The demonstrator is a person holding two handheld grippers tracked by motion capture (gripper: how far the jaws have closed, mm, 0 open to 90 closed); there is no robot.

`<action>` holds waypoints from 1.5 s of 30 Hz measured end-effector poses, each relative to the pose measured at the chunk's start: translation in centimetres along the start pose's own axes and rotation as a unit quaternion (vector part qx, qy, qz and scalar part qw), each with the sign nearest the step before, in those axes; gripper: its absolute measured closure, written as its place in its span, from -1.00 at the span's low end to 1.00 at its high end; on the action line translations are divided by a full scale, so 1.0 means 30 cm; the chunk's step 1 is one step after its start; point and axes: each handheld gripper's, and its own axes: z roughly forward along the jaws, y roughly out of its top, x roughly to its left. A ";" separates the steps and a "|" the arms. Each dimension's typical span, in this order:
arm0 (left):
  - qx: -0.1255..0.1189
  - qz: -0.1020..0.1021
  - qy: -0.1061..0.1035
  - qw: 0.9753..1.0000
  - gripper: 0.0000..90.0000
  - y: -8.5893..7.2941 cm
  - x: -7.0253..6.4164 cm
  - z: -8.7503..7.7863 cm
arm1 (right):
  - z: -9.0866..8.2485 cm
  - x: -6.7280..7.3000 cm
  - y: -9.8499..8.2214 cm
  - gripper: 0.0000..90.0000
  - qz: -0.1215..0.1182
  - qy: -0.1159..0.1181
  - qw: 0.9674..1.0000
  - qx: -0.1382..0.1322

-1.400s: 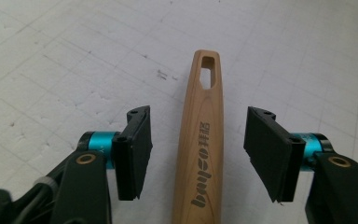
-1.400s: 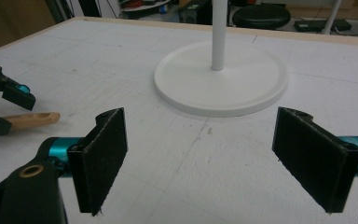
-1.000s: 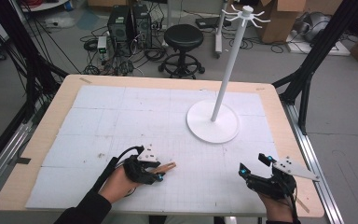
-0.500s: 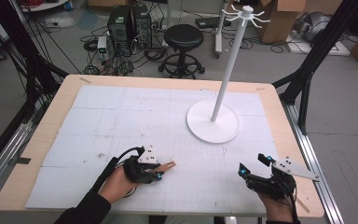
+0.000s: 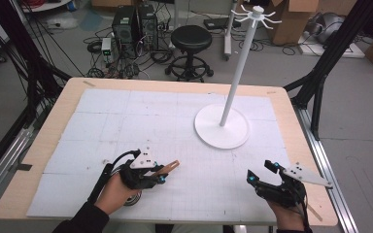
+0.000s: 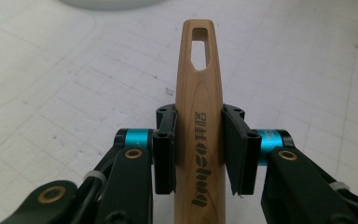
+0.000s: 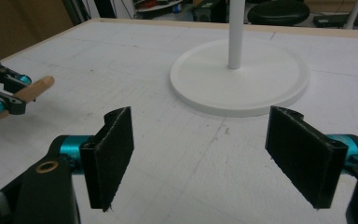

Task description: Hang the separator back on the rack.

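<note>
Table (image 5: 43, 145) with its white gridded mat carries the white hook stand (image 5: 222, 127) at right rear; near the front edge the left gripper (image 5: 161, 175) pinches a wooden handle (image 6: 200, 135) between both pads, its slotted end jutting past the jaw tips toward the stand, while the right gripper (image 7: 212, 158), jaws spread wide with nothing between them, has just been narrowing slightly

Handle (image 6: 199, 126): pale wood w/ visible grain, smooth, matt, dark printed lettering. Jaw pads: black, matt, rubbery-looking. Stand base (image 5: 222, 126): white, smooth, slight sheen. Table (image 5: 53, 141): light wood edge, matt white gridded paper sheets, scuffed.
</note>
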 end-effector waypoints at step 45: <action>-0.198 -0.029 -0.121 0.972 0.49 0.020 -0.067 -0.216 | 0.216 0.385 0.184 -0.46 -0.090 0.341 0.934 -0.054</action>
